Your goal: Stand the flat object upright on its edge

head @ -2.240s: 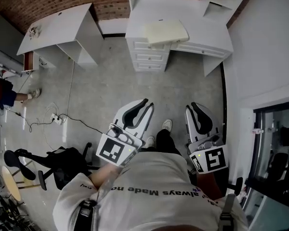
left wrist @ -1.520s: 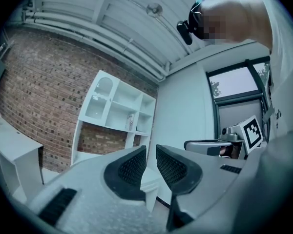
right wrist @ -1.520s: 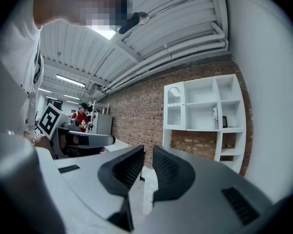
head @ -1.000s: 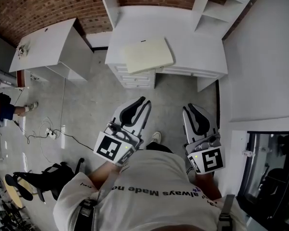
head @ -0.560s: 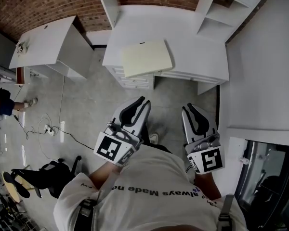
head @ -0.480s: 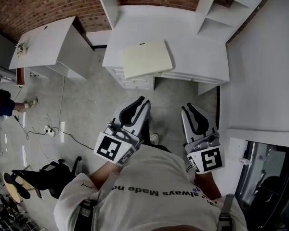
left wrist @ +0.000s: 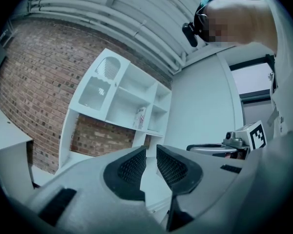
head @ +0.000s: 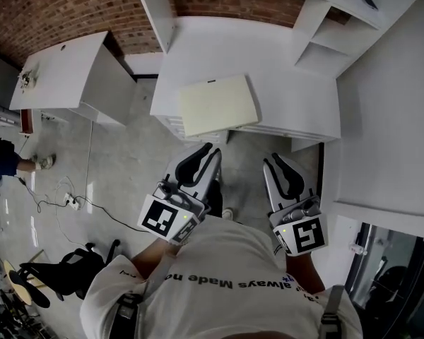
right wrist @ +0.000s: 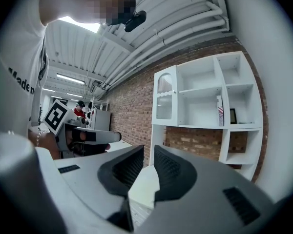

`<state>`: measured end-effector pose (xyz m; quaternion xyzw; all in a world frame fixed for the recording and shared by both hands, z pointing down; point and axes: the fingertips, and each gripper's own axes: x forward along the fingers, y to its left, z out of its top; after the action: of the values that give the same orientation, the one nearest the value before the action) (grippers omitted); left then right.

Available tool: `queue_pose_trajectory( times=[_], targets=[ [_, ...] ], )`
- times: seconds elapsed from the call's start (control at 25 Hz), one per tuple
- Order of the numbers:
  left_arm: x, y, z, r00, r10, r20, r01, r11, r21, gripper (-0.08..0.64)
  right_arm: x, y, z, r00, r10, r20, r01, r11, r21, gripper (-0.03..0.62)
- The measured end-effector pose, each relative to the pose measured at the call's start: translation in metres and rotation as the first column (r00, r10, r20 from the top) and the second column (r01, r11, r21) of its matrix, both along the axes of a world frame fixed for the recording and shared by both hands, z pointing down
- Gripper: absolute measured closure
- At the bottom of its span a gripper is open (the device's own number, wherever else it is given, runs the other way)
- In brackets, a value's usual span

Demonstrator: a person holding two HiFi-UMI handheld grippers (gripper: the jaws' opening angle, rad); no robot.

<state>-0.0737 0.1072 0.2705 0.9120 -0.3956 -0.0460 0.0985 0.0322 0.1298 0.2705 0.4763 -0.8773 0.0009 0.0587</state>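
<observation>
At the front left corner of the white tabletop point(head: 290, 90) the flat object point(head: 218, 104), a pale cream slab, lies on its face. Its near edge runs along or slightly over the front edge, above the drawers, which it mostly hides.

Both claws hang over the floor short of that front edge, well apart from the slab and touching nothing. The left gripper point(head: 210, 151) has its jaws drawn together. In its own view the left gripper point(left wrist: 151, 150) shows only a thin slit between the ribbed pads point(left wrist: 133, 168), with nothing in it. The right gripper point(head: 274, 162) is likewise closed and empty. In the right gripper view its pads point(right wrist: 167, 169) leave a narrow wedge, and a pale shape beyond it is probably the slab, though the jaw bodies cut most of it off.

A white shelf unit point(head: 339, 27) stands at the tabletop's back right corner, cropped by the frame. The person's shirt point(head: 226, 274) covers both arms behind the marker cubes.
</observation>
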Motion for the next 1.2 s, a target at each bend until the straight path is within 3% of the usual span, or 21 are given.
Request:
queue_pose_trajectory(
  times=[0.6, 0.92, 1.2],
  targets=[
    [-0.046, -0.164, -0.001, 1.000, 0.002, 0.005, -0.002, 1.000, -0.004, 0.494, -0.041, -0.166, -0.006, 1.000, 0.001, -0.008, -0.001, 1.000, 0.009, 0.545],
    [-0.039, -0.207, 0.000, 1.000, 0.021, 0.007, -0.021, 1.000, 0.000, 0.495, -0.039, -0.209, -0.012, 1.000, 0.018, 0.006, -0.018, 0.999, 0.043, 0.545],
    [-0.008, -0.220, 0.000, 0.999, 0.038, 0.007, -0.038, 0.999, -0.006, 0.494, -0.013, -0.222, -0.007, 1.000, 0.017, 0.003, -0.017, 0.999, 0.032, 0.545]
  ],
)
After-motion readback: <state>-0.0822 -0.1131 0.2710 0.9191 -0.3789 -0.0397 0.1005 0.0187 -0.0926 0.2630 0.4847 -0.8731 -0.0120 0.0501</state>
